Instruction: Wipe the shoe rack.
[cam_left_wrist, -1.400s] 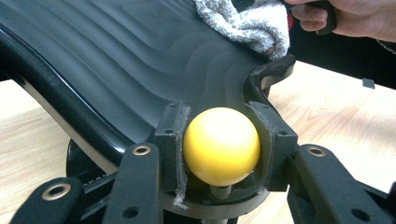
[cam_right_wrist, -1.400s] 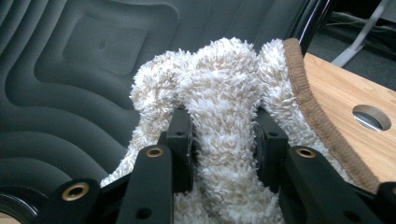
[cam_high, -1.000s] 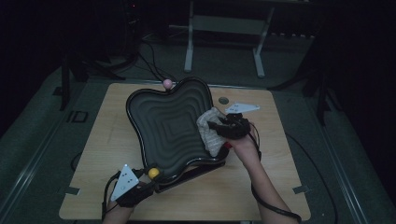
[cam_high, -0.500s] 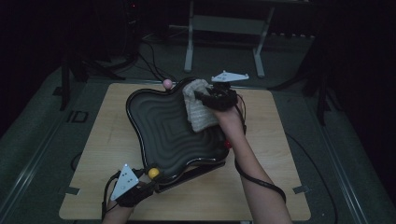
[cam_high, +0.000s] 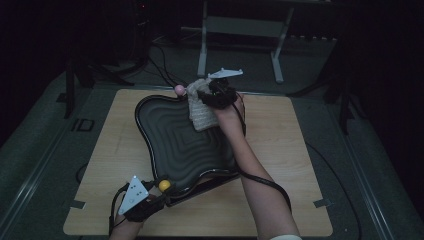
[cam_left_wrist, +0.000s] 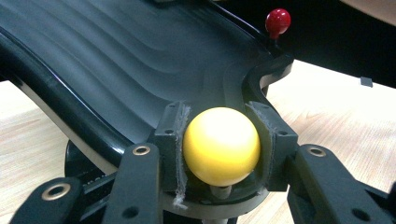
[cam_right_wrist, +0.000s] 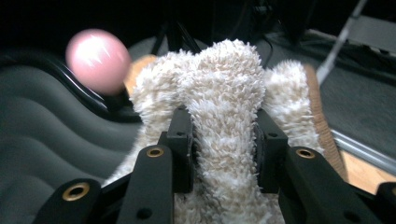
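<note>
A black wavy-rimmed tray (cam_high: 170, 145) with stepped ridges sits tilted on the wooden table (cam_high: 295, 150). My left gripper (cam_high: 150, 197) is shut on the yellow ball knob (cam_left_wrist: 220, 145) at the tray's near corner (cam_high: 164, 184). My right gripper (cam_high: 212, 95) is at the tray's far edge, shut on a fluffy cream cloth (cam_right_wrist: 229, 116) that hangs down over the tray (cam_high: 201, 112). A pink ball knob (cam_right_wrist: 97, 55) stands just left of the cloth (cam_high: 179, 89). A red ball knob (cam_left_wrist: 278, 21) sits on another tray corner.
The table is a light wood board with bare room to the right of the tray (cam_high: 280, 130) and along the near edge. A metal stand (cam_high: 240, 30) and cables lie on the dark floor beyond the table.
My right gripper has carried the cloth from the tray's right side up and away to its far edge near the pink knob. The left gripper has stayed put on the yellow knob.
</note>
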